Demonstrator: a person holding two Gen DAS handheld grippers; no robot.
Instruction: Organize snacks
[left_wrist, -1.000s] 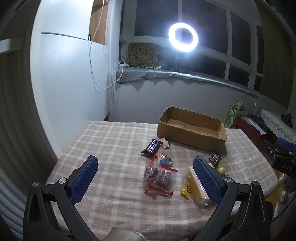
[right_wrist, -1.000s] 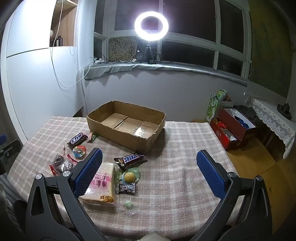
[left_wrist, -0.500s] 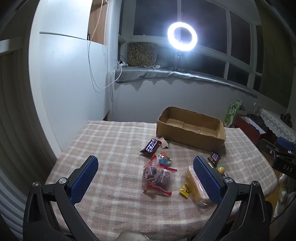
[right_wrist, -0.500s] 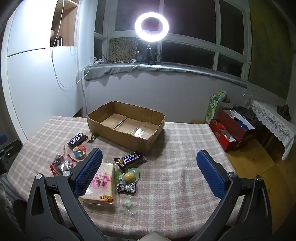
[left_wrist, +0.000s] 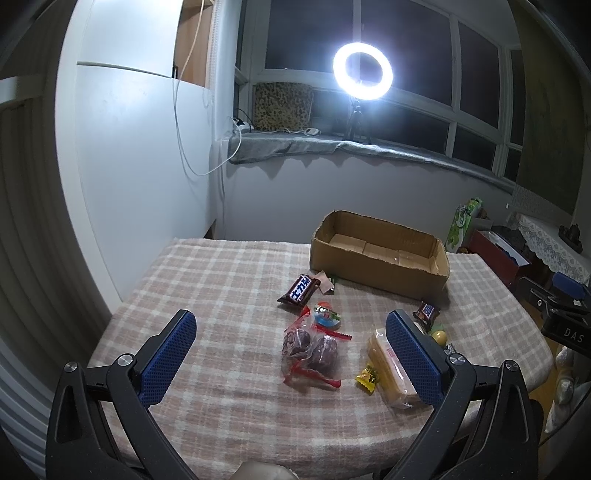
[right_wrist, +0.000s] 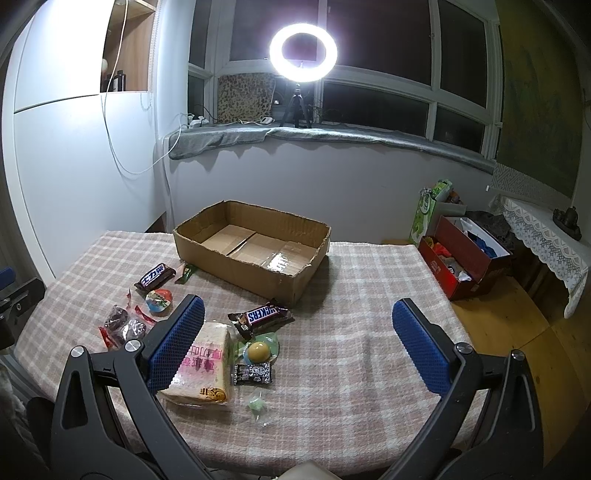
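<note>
Blue, dimpled pads face us from the lower corners of both wrist views: we hold the left gripper (left_wrist: 290, 347) and the right gripper (right_wrist: 295, 338) above the near edge of the table (right_wrist: 351, 369), each with its jaws spread wide and nothing between them. Nearest in the right wrist view, low and left of centre, a small green wrapped sweet (right_wrist: 257, 405) lies just in front of a small black packet (right_wrist: 253, 373) whose white print we cannot read. To its left lies a sliced cake in clear wrap (right_wrist: 201, 373) bearing pink characters, partly behind the left pad. Just beyond the black packet sits a yellow ball in a green wrapper (right_wrist: 258, 350), and beyond that a brown bar marked "SNICKERS" (right_wrist: 261, 315), its first letters lost in a fold. In the left wrist view, near the middle of the frame, we see a clear bag with red edges holding two dark round pieces (left_wrist: 310, 350), with a yellow sweet (left_wrist: 368, 376) to its right beside the cake. Behind the bag rests a round jelly cup with a coloured lid (left_wrist: 325, 316), then a brown bar with white Chinese characters (left_wrist: 300, 289), and a green packet (right_wrist: 186, 272) near the box wall. Farthest on the checked cloth stands the open cardboard box (right_wrist: 236, 271), nothing inside it. On the floor at the right edge is a red box (right_wrist: 465, 258), and on the sill at the top centre glows a ring light (right_wrist: 303, 48).
</note>
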